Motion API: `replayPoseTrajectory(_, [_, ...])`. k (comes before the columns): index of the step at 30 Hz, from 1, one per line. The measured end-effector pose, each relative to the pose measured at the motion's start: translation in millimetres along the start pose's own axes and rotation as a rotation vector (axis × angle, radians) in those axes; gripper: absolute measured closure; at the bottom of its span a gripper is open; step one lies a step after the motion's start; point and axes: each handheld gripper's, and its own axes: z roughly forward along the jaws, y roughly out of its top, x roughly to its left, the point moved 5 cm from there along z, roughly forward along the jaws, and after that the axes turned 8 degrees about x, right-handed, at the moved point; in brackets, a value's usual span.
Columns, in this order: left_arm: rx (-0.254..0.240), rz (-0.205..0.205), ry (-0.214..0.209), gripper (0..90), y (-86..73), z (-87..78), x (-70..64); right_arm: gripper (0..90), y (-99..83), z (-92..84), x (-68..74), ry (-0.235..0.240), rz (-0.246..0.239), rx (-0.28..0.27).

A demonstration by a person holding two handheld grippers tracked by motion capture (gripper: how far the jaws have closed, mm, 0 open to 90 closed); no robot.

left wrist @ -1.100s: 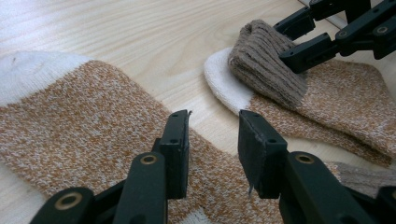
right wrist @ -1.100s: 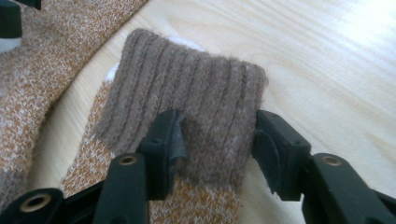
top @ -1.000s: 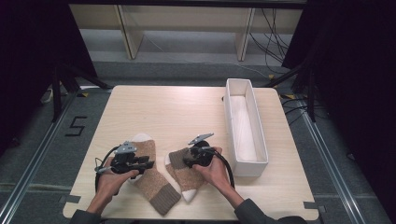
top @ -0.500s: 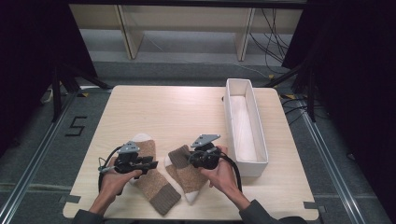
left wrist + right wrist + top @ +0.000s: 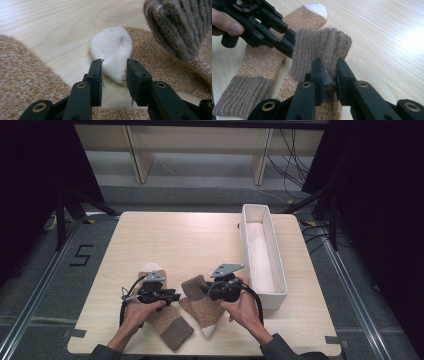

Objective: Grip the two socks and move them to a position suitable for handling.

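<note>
Since a second ago the right tongs (image 5: 329, 71) have closed on the ribbed cuff (image 5: 322, 47) of the right sock (image 5: 202, 307) and lifted it off the surface (image 5: 190, 240), while the left tongs (image 5: 114, 71), part open and holding nothing, hover just short of that sock's white toe (image 5: 112, 47), beside the left sock (image 5: 167, 325).

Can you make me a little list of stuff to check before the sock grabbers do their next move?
1. Right hand-held gripper pinching the ribbed cuff of the right sock: ok.
2. Cuff lifted off the table: ok.
3. Left hand-held gripper open, nothing pinched: ok.
4. White sock toe lined up ahead of the left jaws: ok.
5. Left sock lying flat: ok.
6. White bin empty: cannot tell.
</note>
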Motion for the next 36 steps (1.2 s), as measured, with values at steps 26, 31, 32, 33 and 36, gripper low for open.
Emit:
replayPoseTrajectory(26, [0.002,0.060,0.024,89.5,9.5,5.4,4.7,78.9,-0.3,-1.0,1.2,0.024,-0.023,-0.008])
replayPoseTrajectory(31, [0.011,0.031,0.051,61.0,14.0,11.1,2.1,78.9,-0.9,-1.7,0.5,0.020,-0.013,-0.004])
replayPoseTrajectory(32, [0.018,0.019,0.054,57.0,14.5,13.9,1.6,78.9,-1.1,-1.9,0.9,0.020,-0.009,-0.001])
replayPoseTrajectory(33, [0.029,0.017,0.058,53.6,15.1,16.5,1.7,78.8,-1.2,-2.0,1.3,0.021,-0.011,-0.002])
replayPoseTrajectory(36, [0.040,0.026,0.064,50.6,16.0,22.2,2.8,78.8,-0.9,-1.8,0.9,0.023,-0.015,-0.007])
